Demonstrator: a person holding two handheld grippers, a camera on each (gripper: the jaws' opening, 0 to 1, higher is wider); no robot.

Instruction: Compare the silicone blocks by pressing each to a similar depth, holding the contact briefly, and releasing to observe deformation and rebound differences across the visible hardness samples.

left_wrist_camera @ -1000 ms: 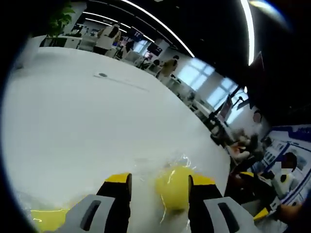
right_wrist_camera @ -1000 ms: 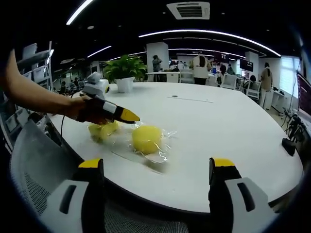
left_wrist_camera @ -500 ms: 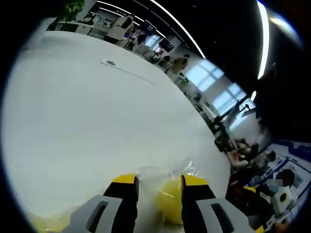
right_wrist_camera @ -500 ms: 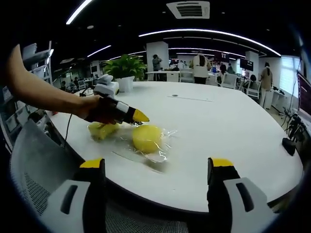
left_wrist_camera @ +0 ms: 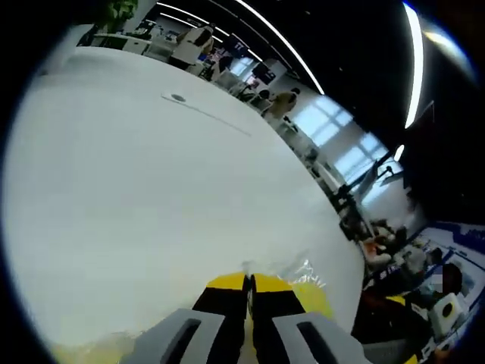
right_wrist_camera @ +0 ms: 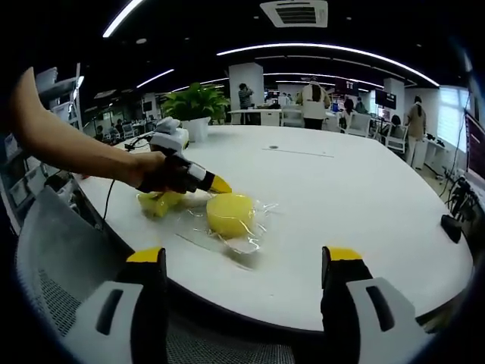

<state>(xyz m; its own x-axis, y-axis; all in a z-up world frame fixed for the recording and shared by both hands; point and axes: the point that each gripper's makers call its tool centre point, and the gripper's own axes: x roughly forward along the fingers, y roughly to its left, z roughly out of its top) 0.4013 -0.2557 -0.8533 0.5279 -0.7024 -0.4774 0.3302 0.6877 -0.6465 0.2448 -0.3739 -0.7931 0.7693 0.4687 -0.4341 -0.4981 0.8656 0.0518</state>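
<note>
Your right gripper (right_wrist_camera: pixel 244 262) is hanging back off the counter (right_wrist_camera: pixel 364 197) edge, fingers wide apart, gripping nothing. Your left gripper (right_wrist_camera: pixel 220 185), fingers together, is touching the round yellow block's (right_wrist_camera: pixel 229 212) left side; the second block (right_wrist_camera: pixel 159 202) is lying just behind it.

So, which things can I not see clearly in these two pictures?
- Left gripper view: the left gripper covers most of the round yellow block, so contact and dent are hidden.
- Right gripper view: the second yellow block sits partly behind the hand.
- Right gripper view: the plastic wrap blurs block edges.
</note>
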